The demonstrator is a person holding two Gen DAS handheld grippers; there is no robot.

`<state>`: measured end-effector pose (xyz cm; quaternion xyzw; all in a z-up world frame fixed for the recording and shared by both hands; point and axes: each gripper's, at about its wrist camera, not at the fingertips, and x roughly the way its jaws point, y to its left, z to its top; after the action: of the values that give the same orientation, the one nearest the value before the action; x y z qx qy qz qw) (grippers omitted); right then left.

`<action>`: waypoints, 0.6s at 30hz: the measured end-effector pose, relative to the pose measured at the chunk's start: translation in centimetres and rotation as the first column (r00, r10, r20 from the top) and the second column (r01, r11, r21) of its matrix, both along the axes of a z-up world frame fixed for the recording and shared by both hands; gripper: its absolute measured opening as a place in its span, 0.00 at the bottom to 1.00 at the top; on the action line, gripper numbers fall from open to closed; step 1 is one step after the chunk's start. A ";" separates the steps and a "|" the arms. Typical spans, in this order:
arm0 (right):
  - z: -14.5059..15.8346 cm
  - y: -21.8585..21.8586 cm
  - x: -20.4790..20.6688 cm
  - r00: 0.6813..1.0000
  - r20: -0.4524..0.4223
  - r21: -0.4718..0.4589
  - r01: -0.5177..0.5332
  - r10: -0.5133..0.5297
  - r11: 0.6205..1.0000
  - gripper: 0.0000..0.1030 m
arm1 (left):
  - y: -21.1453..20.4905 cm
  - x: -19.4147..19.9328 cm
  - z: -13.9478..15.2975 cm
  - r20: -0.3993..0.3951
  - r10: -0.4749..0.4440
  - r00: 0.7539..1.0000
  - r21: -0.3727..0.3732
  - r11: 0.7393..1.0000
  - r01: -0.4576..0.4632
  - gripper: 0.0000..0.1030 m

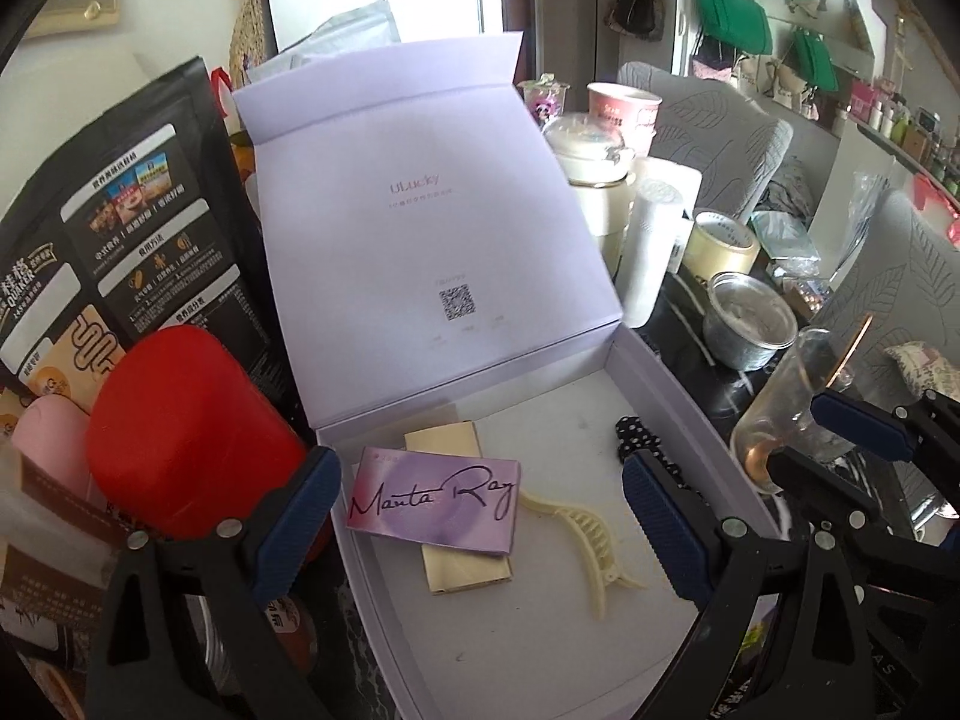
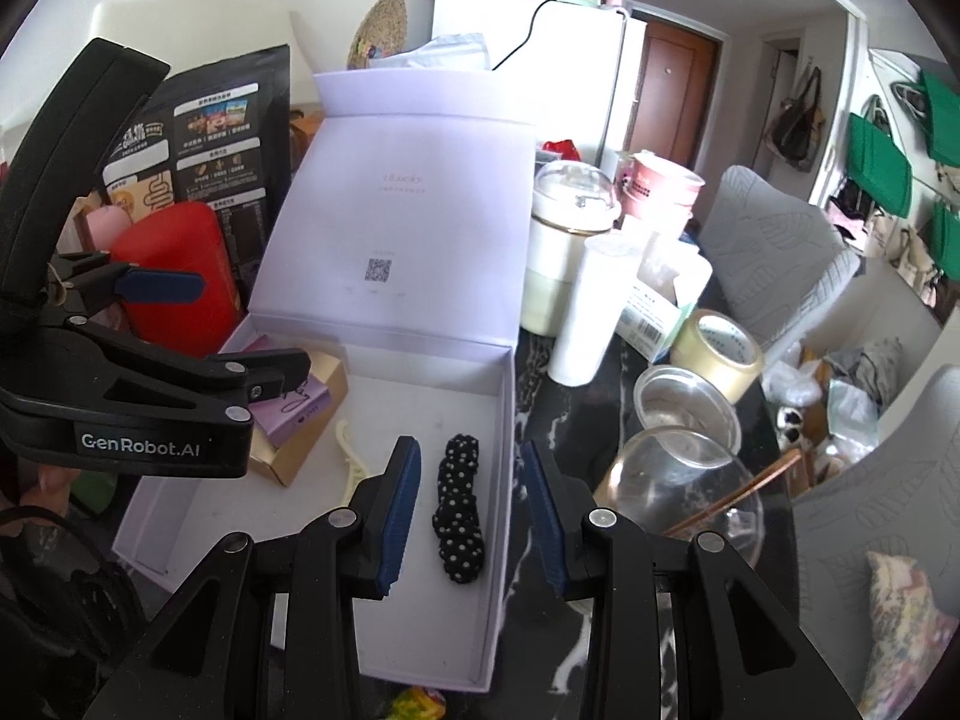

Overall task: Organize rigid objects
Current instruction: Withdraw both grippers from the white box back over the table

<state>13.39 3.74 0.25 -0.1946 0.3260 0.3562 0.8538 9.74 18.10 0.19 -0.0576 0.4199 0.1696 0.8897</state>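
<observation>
Pale lilac box point(image 1: 678, 396): inside it a purple-pink card point(image 1: 433, 499) with black script, gold flat box point(image 1: 465, 570), cream hair claw point(image 1: 585, 537), black white-dotted scrunchie point(image 2: 459, 507); left of it, red container point(image 1: 192, 432).

Lived-in home, fridge point(image 2: 570, 78), hanging tote bags point(image 2: 882, 162), cluttered table point(image 2: 606, 408), cushioned chairs point(image 2: 774, 246)

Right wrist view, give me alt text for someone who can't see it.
An open lavender gift box sits lid-up on a cluttered table, holding a black polka-dot scrunchie, a cream hair claw and small boxes. The right gripper hangs open and empty above the scrunchie; the left gripper is at left, also holding nothing.
</observation>
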 end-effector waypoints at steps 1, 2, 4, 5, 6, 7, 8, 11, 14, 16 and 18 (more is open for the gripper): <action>0.3 -0.3 -0.1 1.000 0.005 0.003 0.005 -0.005 1.000 0.35 | -0.3 -0.2 0.3 0.009 -0.003 1.000 0.004 1.000 0.003 0.94; 0.6 -0.7 -0.3 1.000 0.011 0.007 0.012 -0.012 1.000 0.35 | -0.6 -0.3 0.7 0.014 -0.006 1.000 0.002 1.000 0.006 0.94; 1.4 -1.4 -0.7 1.000 0.019 0.020 0.024 -0.024 1.000 0.35 | -1.2 -0.6 1.3 0.022 -0.021 1.000 -0.002 1.000 0.021 0.94; 1.8 -1.8 -1.0 0.999 0.023 0.025 0.030 -0.030 0.999 0.35 | -1.6 -0.8 1.8 0.032 -0.029 0.999 0.001 1.000 0.029 0.94; 2.1 -2.2 -1.3 0.999 0.029 0.030 0.035 -0.036 0.999 0.35 | -1.9 -1.0 2.2 0.042 -0.033 0.999 0.004 0.999 0.033 0.94; 2.5 -2.5 -1.6 0.999 0.035 0.034 0.038 -0.040 0.999 0.35 | -2.2 -1.3 2.7 0.053 -0.039 0.998 0.008 0.999 0.038 0.94; 2.8 -2.9 -2.0 0.998 0.041 0.039 0.040 -0.042 0.998 0.35 | -2.6 -1.6 3.2 0.067 -0.046 0.997 0.010 0.999 0.045 0.94; 3.8 -4.2 -3.0 0.997 0.058 0.054 0.054 -0.057 0.997 0.35 | -3.7 -2.7 4.5 0.100 -0.073 0.992 0.003 0.997 0.073 0.94; 4.7 -5.3 -3.9 0.995 0.073 0.062 0.062 -0.067 0.996 0.35 | -4.7 -3.5 5.3 0.119 -0.090 0.989 0.004 0.996 0.090 0.94; 5.1 -6.0 -4.5 0.994 0.083 0.060 0.071 -0.076 0.996 0.35 | -5.4 -4.0 5.8 0.126 -0.104 0.987 -0.003 0.994 0.105 0.94; 5.5 -6.9 -5.0 0.992 0.090 0.065 0.084 -0.089 0.994 0.35 | -6.2 -4.4 6.1 0.133 -0.120 0.984 -0.006 0.993 0.122 0.94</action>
<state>8.35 -3.13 5.73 -0.1706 0.2830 0.3193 0.8882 5.30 11.92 6.33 -0.0496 0.3639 0.1082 0.9238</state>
